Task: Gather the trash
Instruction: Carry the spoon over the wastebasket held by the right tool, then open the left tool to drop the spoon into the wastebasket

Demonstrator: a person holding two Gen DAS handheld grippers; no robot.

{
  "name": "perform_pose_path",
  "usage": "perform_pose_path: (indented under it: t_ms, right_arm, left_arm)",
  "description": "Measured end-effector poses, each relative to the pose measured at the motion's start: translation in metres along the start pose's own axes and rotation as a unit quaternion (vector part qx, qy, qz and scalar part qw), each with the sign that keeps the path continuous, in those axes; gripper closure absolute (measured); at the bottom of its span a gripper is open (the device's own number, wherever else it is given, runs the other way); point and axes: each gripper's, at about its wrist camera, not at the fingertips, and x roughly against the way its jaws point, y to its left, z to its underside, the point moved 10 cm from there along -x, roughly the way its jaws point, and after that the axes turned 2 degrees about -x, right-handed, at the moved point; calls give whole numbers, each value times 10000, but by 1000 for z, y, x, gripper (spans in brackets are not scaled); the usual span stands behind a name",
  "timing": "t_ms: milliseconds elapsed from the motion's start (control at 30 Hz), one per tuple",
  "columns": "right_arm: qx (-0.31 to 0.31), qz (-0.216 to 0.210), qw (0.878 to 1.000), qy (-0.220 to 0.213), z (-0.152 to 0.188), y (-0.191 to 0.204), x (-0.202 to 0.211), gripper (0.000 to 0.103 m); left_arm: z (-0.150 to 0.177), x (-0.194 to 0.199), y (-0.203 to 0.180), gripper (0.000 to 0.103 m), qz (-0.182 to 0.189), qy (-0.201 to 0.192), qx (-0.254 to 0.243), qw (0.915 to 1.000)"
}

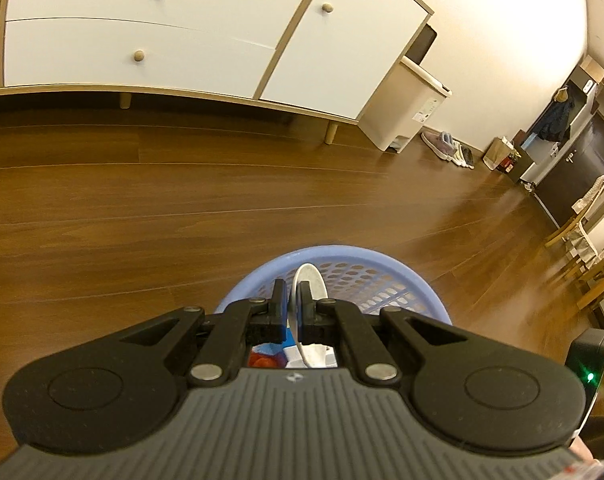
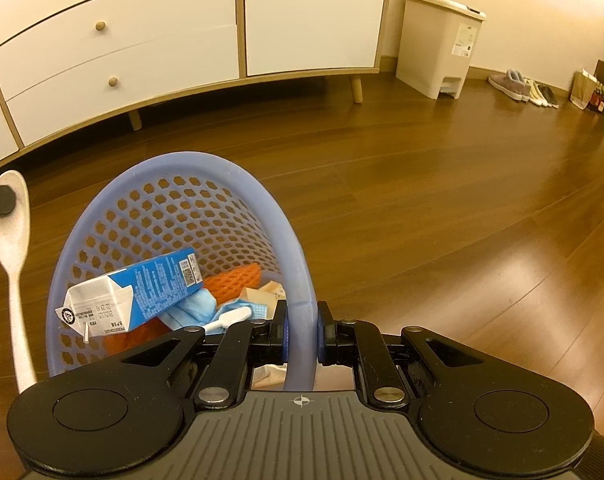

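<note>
Left wrist view. Item: left hand-held gripper [image 1: 296, 300], fingers pressing together on a pale spoon [image 1: 309, 280], which is standing edge-on between the pads, its bowl pointing forward. Below it: the lavender basket [image 1: 341, 258], perforated wall, sitting low over the wooden floor [image 1: 182, 208]. Scraps of red and white trash are showing through the gap under the fingers. Risk: the spoon is being held by a narrow section, so it is liable to pivot or slip out; if released from here, whether it is lining up over the basket opening is hard to judge from this angle.

Right wrist view. Item: right hand-held gripper [image 2: 302, 332], fingers pinching the basket rim [image 2: 302, 280], one pad inside, one outside. Contents: a blue-and-white milk carton [image 2: 142, 292], orange foam netting [image 2: 234, 276], a blue face mask [image 2: 206, 308], a small white plastic utensil [image 2: 228, 318], beige paper scraps [image 2: 262, 292]. The spoon [image 2: 10, 216] is hanging at the far left, outside the rim and apart from it. Risk: the basket is tilting on a single rim grip; its load is leaning toward the low side, and a slackening pinch is likely to swing it and spill trash. Background: white cabinet [image 2: 142, 40], pedal bin [image 2: 441, 40].
</note>
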Motion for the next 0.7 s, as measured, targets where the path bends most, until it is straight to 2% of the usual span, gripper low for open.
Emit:
perform_pose_path:
  t_ms: [200, 300, 400, 700]
  right_arm:
    - [-1, 9, 10000, 3, 0, 1, -1, 94]
    - [2, 2, 10000, 11, 1, 1, 0, 94]
    - [-14, 2, 10000, 20, 1, 1, -1, 94]
    - [-33, -14, 10000, 46, 2, 1, 2, 94]
  left_arm:
    - [5, -13, -19, 101, 244, 181, -120, 9995]
    - [10, -19, -27, 96, 279, 307, -269, 9988]
    - [13, -19, -26, 87, 204, 349, -335, 9986]
    - [14, -6, 6, 83, -191, 317, -285, 9989]
